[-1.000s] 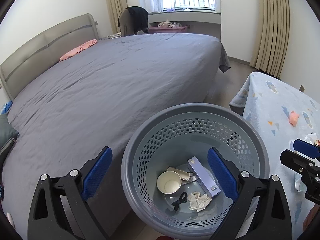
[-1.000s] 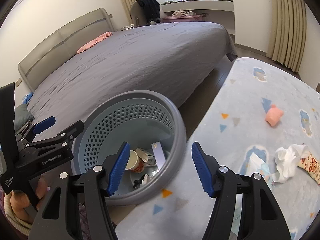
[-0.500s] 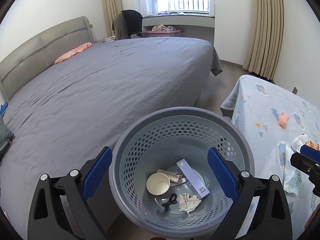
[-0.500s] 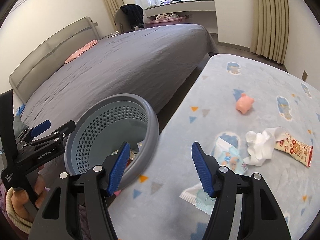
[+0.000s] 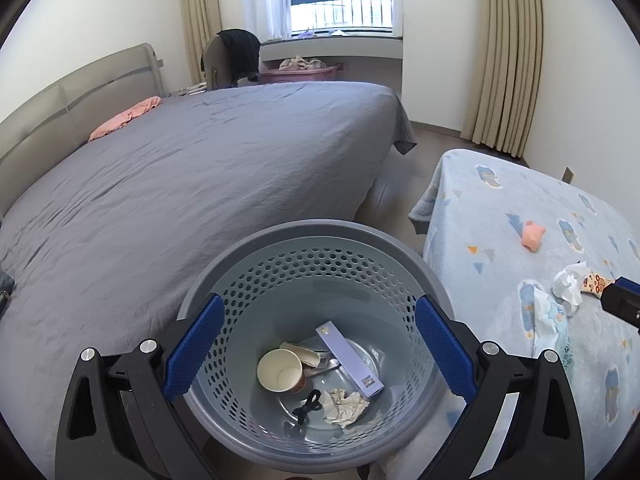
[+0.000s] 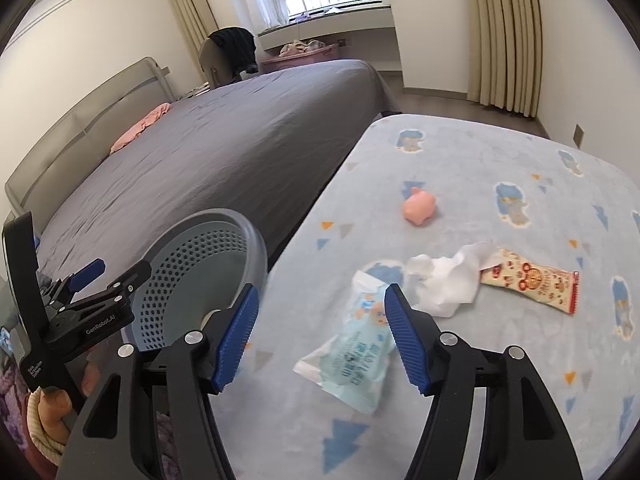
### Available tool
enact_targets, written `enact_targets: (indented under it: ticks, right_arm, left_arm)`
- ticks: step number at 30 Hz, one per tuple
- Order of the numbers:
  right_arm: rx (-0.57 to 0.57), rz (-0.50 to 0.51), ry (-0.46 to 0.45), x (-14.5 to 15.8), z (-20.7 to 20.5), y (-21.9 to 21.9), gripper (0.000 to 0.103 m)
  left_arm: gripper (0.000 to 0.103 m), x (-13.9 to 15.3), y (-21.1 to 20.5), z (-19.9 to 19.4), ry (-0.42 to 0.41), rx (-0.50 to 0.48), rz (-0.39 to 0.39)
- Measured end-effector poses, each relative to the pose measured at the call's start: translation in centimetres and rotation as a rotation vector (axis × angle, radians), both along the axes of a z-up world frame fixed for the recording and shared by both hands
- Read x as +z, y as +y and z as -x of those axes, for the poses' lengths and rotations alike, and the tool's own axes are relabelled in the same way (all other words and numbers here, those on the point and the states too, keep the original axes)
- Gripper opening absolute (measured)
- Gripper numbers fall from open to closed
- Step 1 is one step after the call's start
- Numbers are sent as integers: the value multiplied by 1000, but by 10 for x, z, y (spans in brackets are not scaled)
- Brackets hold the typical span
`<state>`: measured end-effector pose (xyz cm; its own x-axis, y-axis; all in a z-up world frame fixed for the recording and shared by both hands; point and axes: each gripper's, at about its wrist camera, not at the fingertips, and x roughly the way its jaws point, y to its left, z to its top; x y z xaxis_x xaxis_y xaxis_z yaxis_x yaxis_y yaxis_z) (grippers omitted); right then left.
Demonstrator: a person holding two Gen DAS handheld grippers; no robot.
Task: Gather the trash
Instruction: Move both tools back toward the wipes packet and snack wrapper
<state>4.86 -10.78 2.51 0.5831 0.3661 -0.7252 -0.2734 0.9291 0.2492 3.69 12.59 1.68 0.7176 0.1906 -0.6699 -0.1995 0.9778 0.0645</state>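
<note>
Collecting trash: basket (image 5: 320, 236) kept beside the desk (image 6: 460, 152) for short drops.
Right gripper (image 6: 320, 334) fingers spread over blue wrapper (image 6: 352, 356); left gripper (image 5: 316, 354) spread, empty, above the basket; tissue (image 6: 444, 284) and snack packet (image 6: 532, 284) are left on the desk.

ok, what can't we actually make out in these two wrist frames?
- Basket contents, right wrist view: near wall and the right tongs hide all but a pale sliver.
- Small black item in the basket, left wrist view: too small to identify.
- Blue wipes pack print: blurred, unreadable.
- Snack wrapper, left wrist view: half covered by the other gripper's black body.
- Left tongs: whether they touch the basket is unclear.
</note>
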Motion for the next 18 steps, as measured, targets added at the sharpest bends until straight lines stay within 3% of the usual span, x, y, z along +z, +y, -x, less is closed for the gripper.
enact_targets:
  ticks: [18]
  right_arm:
    - [-90, 86, 6, -3, 8, -70, 63]
  left_arm:
    - [94, -7, -34, -5, 19, -64, 9]
